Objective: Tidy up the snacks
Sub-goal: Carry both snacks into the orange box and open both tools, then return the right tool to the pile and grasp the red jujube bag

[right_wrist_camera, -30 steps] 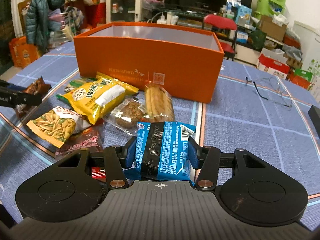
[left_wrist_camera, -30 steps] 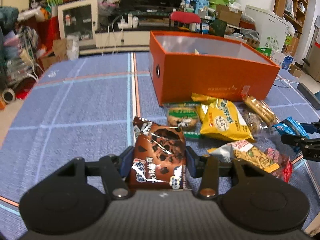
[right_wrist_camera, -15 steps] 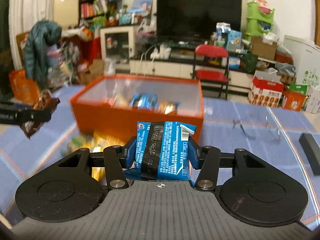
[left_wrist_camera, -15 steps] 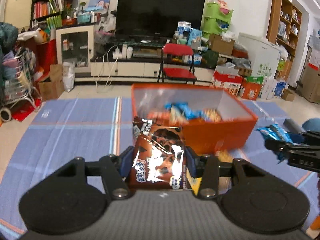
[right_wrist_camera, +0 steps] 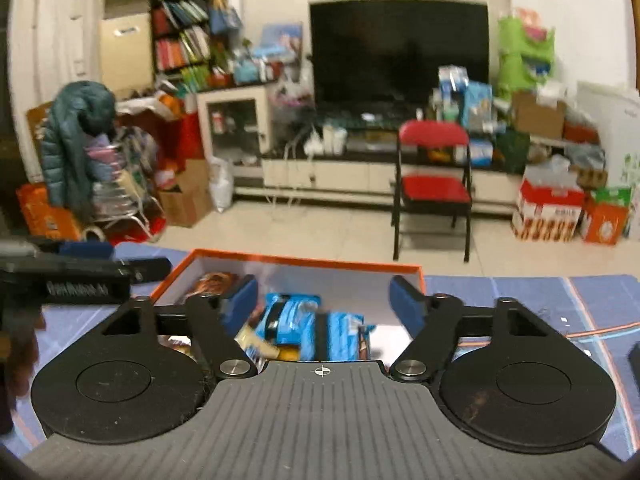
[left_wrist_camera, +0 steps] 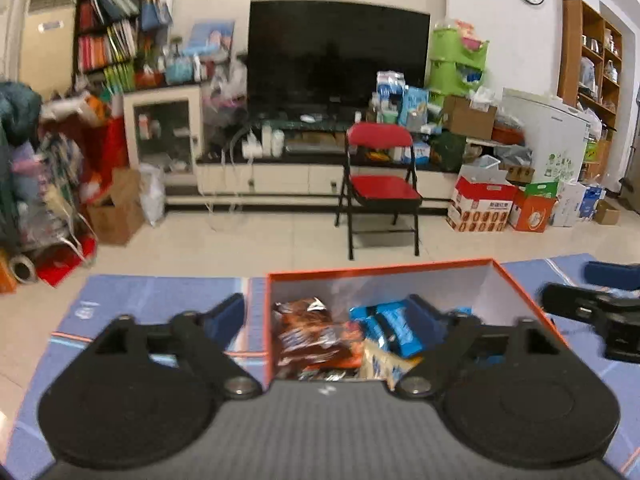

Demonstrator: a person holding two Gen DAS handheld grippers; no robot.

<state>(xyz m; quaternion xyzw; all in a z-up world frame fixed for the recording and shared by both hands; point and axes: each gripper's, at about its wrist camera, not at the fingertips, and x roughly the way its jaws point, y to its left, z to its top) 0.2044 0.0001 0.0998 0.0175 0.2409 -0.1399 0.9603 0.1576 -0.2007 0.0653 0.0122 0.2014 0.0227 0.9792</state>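
Left hand-held gripper (left_wrist_camera: 335,322) above orange cardboard box (left_wrist_camera: 516,280) on blue-checked desk (left_wrist_camera: 160,292): jaws just opened wide, released. Brown chocolate-cookie packet (left_wrist_camera: 308,332), clamped half second ago, now lies in box.

Right hand-held gripper (right_wrist_camera: 323,298): jaws just opened, empty. Blue foil snack packet (right_wrist_camera: 290,314) lands inside box among others.

Two snacks stowed; both grippers free for remaining packets.

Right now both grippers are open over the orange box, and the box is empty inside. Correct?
Not quite: the orange box holds snack packets, as the left wrist view shows. The left gripper and right gripper are open over it, jaws just opened.
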